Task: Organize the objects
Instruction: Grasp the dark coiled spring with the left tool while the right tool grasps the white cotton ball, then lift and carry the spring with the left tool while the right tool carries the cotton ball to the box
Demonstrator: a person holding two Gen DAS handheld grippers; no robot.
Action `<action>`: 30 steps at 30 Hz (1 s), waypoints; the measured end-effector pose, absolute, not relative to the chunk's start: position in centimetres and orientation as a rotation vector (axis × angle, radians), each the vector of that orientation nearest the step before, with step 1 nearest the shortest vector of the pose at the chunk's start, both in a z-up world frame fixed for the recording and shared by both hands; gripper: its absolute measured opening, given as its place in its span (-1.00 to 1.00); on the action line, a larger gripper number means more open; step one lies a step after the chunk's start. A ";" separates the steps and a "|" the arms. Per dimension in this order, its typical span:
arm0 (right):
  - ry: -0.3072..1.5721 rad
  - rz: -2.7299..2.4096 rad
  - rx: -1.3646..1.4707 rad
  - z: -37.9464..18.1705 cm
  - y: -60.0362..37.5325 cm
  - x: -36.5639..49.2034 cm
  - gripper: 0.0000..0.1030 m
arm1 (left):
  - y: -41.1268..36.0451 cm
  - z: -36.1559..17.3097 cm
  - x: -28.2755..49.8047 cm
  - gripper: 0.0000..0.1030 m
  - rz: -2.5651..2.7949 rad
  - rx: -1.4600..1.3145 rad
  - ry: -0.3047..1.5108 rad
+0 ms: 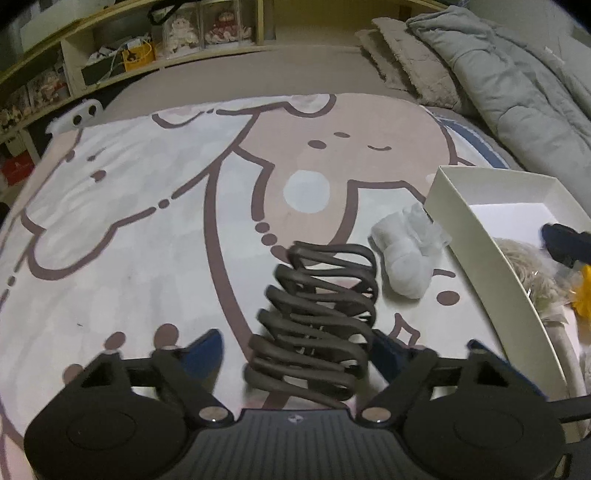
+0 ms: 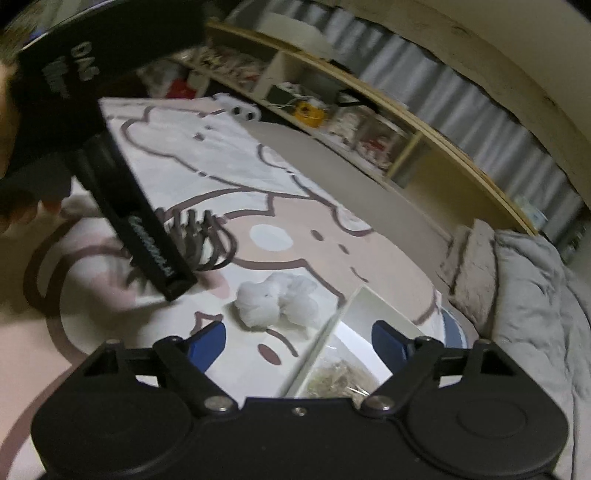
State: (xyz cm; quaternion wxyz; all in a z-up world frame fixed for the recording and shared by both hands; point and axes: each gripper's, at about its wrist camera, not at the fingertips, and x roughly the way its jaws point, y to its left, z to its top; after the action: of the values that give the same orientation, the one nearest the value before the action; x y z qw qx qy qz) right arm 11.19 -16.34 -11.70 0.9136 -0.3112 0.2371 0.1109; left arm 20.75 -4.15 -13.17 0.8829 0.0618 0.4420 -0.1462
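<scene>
A large dark brown claw hair clip [image 1: 317, 321] lies on the cartoon blanket [image 1: 129, 229] between the open fingers of my left gripper [image 1: 295, 354]; the right blue pad [image 1: 388, 354] is beside it, whether touching I cannot tell. A white mesh scrunchie [image 1: 406, 254] lies just right of the clip, next to a white open box [image 1: 472, 221]. In the right wrist view my right gripper [image 2: 299, 343] is open and empty over the box's near edge [image 2: 325, 328]. The clip [image 2: 199, 240] and scrunchie [image 2: 277, 302] lie ahead, the left gripper's body [image 2: 140, 221] over the clip.
The box holds a beige fluffy item [image 1: 524, 273], a dark item [image 1: 565, 243] and something yellow [image 1: 585, 291]. Grey pillows and a duvet [image 1: 498, 74] lie at the back right. A shelf of boxed dolls [image 1: 199, 29] runs behind the bed.
</scene>
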 end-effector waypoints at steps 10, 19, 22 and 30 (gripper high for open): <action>0.480 0.320 -0.783 -13.2 -14.0 13.2 0.21 | 0.0 -11.9 18.9 0.32 -0.316 0.129 0.914; 0.580 0.276 -0.941 -15.8 -11.0 16.3 -0.27 | 3.1 -12.0 18.2 0.32 -0.294 0.118 0.923; 0.597 0.237 -0.959 -16.1 -10.7 17.1 -0.36 | 3.1 -12.2 18.2 0.32 -0.294 0.114 0.921; 0.553 0.245 -0.919 -15.1 -10.8 16.4 -0.51 | 3.9 -11.0 17.8 0.31 -0.253 0.066 0.914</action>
State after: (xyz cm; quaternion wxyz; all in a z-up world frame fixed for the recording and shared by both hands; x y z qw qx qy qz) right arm 16.35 -10.83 -15.11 0.8524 -0.4367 0.2628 0.1164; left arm 17.75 3.89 -11.01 0.8891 0.0317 0.4401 -0.1220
